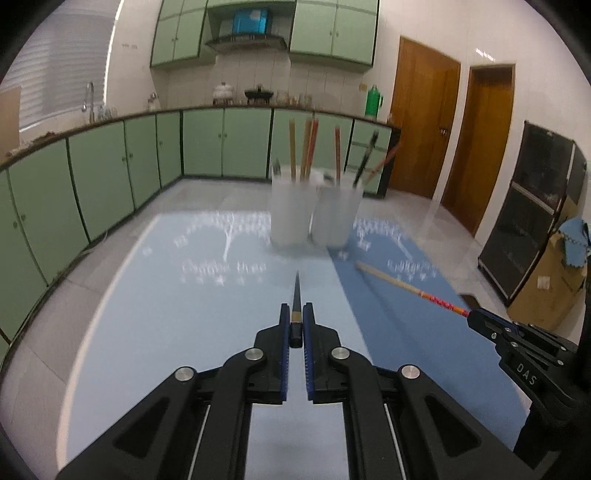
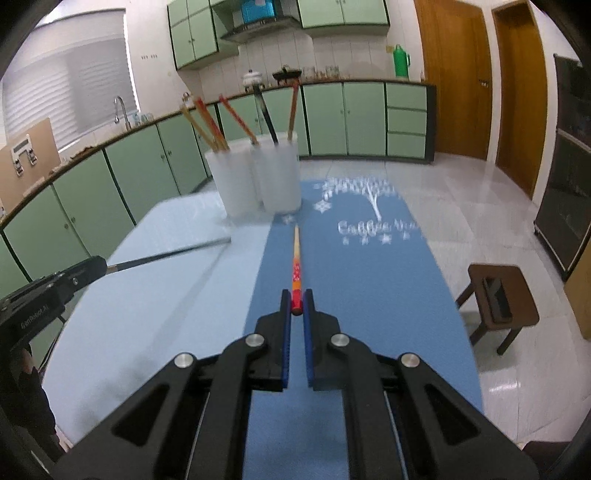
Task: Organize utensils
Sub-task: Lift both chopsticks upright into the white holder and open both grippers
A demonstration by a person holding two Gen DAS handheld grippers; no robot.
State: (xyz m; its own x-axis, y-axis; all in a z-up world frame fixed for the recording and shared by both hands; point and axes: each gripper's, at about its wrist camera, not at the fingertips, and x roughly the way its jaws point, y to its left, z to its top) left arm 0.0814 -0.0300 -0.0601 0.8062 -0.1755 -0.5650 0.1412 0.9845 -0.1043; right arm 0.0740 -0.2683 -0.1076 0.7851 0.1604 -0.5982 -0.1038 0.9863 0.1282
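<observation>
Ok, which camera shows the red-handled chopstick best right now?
The right wrist view: the red-handled chopstick runs straight out from the right gripper, which is shut on it. The left wrist view shows it from the side, blurred, at the frame's right.

The room is a kitchen with white tiled walls (image 1: pixel 243 77) and a pale glossy floor (image 2: pixel 480 192). Green base cabinets (image 1: pixel 103 166) run under a dark counter (image 1: pixel 110 120) along two walls, and green upper cabinets (image 1: pixel 332 29) hang beside a range hood (image 1: pixel 245 40). A window with white blinds (image 2: pixel 74 81) stands above the faucet (image 2: pixel 120 107). Two brown wooden doors (image 1: pixel 424 118) are at the right. A small brown stool (image 2: pixel 498 299) stands on the floor, and a dark cabinet (image 1: pixel 532 206) is against the right wall.
</observation>
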